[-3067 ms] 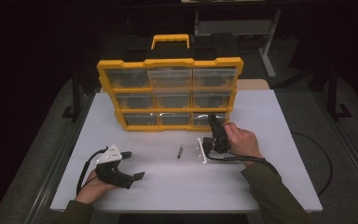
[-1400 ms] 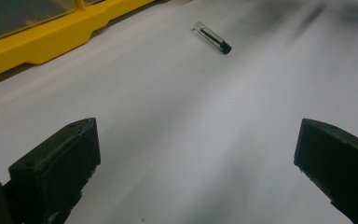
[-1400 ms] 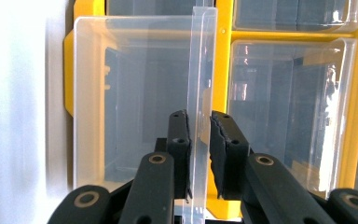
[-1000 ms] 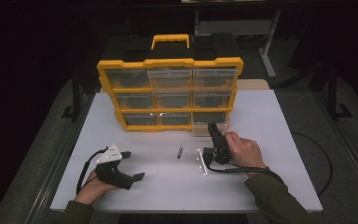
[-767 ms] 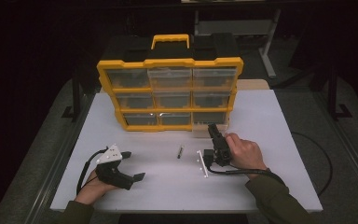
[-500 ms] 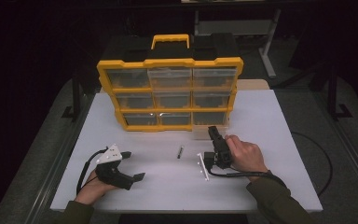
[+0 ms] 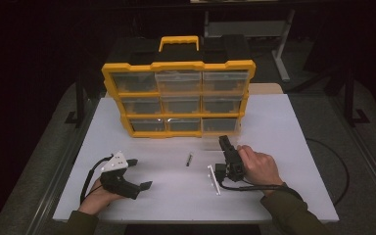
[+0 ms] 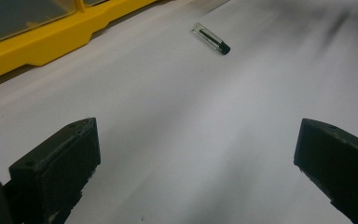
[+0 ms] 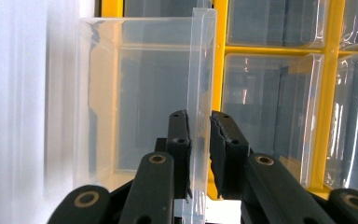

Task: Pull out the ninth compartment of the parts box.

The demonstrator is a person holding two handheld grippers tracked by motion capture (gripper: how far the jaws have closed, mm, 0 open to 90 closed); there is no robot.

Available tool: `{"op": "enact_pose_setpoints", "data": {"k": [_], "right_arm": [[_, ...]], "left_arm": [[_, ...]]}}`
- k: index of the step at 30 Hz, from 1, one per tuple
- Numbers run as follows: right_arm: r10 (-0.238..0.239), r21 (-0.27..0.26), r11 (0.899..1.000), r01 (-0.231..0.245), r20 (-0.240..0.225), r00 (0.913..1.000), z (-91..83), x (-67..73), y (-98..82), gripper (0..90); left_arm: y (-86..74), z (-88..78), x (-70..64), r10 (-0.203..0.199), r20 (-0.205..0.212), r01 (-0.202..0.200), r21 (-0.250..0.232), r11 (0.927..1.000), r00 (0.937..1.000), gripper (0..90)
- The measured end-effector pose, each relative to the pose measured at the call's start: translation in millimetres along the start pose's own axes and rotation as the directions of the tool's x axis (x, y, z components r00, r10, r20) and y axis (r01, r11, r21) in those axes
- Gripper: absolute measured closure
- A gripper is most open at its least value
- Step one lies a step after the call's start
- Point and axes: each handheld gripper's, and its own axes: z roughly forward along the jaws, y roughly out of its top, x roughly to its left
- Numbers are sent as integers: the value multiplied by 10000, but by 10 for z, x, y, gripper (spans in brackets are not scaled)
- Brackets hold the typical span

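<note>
Right gripper point(image 7: 223, 143) has backed off from the yellow organizer point(image 7: 178, 98) toward the person since the earlier frames, dragging the clear drawer point(image 9: 140, 100) out of the bottom-right slot with it. Its jaws are clamped tight on the drawer's front wall, plainly seen in the right gripper view, pads on both faces of the plastic. In the high view the drawer is hard to make out, faint clear shape between the organizer's bottom row and the gripper, resting on or just over the bench point(image 7: 284, 147). My read: the drawer is out or nearly out, next is setting it down so something can go in. Likely candidate is the small vial point(image 7: 189, 159) with a dark cap, lying loose on the bench between the two hands. Left gripper point(image 7: 136, 173) is parked at the near left, jaws wide apart, holding nothing, no change there. Bench top is plain white, matte. Room around it is dark, metal frame legs behind.
</note>
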Motion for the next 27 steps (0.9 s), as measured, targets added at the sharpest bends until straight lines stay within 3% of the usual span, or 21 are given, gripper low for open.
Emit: {"op": "enact_pose_setpoints", "data": {"k": [27], "right_arm": [[18, -166, 9999, -17, 66, 10000, -95, 54, 21, 755]], "left_arm": [[0, -2, 7, -7, 53, 7, -63, 10000, 10000, 0]]}}
